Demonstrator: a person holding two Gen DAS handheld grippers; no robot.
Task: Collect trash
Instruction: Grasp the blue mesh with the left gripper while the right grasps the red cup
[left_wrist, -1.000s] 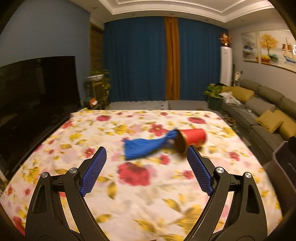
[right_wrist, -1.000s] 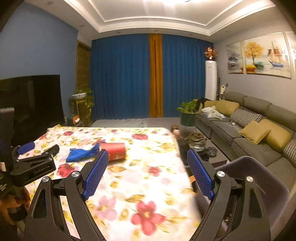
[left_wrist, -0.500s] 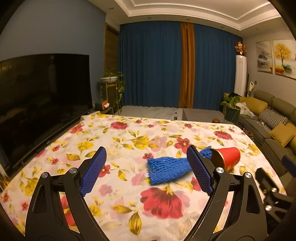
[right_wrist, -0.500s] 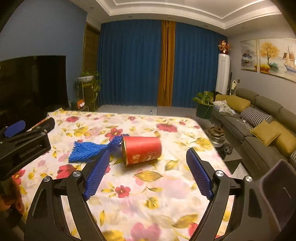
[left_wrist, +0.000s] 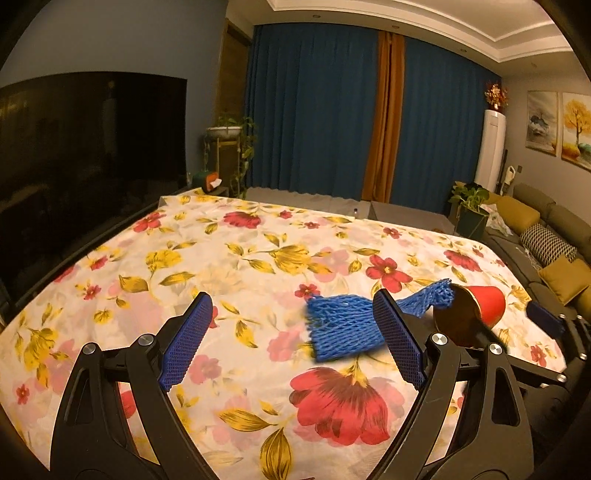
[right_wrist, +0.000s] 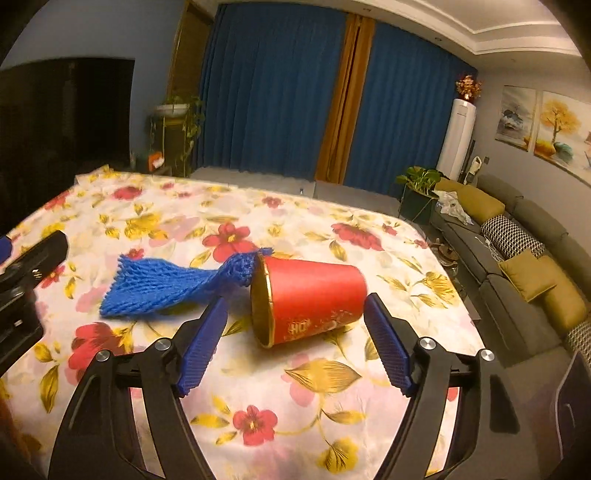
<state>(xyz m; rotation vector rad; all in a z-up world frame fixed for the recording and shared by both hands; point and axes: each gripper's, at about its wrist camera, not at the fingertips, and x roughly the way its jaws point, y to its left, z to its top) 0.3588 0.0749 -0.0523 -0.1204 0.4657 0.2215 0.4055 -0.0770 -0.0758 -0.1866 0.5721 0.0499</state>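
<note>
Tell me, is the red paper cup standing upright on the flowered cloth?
No. In the right wrist view the red paper cup lies on its side on the flowered cloth, its open mouth facing the blue foam net.

Each gripper is built from black plastic arms with triangular cut-outs, joined by silver round-headed screws. The left gripper (left_wrist: 291, 339) and the right gripper (right_wrist: 293, 341) are fitted with blue pads (left_wrist: 186, 341) textured in a fine grid. Pale lettering, too small to read, is carried on the left gripper's body in the right wrist view.
</note>
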